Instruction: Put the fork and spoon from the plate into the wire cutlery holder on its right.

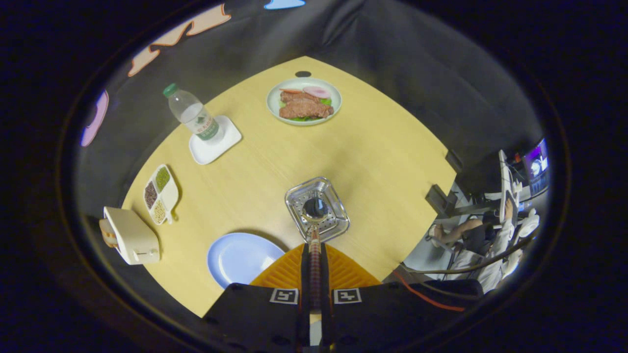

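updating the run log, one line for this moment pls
claw: shut on spoon | spoon: bowl over wire cutlery holder | blue plate: bare | fork: unseen

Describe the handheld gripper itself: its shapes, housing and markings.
The gripper has two wedge-shaped fingers that taper forward, their top faces ribbed in a chevron pattern. Behind them sits a matte black housing bearing two square black-and-white fiducial markers, one per side. The fingers are closed on the handle of a metal spoon.
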The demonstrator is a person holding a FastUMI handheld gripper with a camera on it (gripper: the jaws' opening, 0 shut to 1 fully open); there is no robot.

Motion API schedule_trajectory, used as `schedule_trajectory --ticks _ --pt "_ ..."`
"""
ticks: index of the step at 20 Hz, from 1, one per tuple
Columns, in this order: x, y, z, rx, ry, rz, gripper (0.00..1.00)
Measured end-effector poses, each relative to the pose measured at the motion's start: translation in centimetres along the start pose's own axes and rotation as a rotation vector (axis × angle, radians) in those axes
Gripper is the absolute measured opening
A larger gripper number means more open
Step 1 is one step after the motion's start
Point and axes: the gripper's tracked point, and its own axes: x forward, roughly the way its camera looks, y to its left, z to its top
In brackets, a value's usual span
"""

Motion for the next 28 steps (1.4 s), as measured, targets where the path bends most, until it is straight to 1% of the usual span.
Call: schedule_trajectory --ticks 2,4,8,13,16,20,24,28 --pt "1.2 -0.1 0.1 -0.005 0.034 0.020 0.12" --pt "2.0 -0.6 0.3 -0.028 0.063 0.016 0.12" --pt "3.1 -0.4 0.9 -0.046 0.079 0.041 0.13" --pt "3.0 -1.3 1.0 -0.093 0.075 0.019 0.49" --pt "2.2 -0.8 1.5 -0.086 0.047 0.063 0.70" --pt "0.6 -1.6 1.7 -0.129 0.017 0.046 0.99" --pt "-1.4 -1.0 2.6 -0.160 -0.070 0.087 0.99" --pt "-2.8 -1.3 3.9 -0.254 -0.219 0.122 0.98"
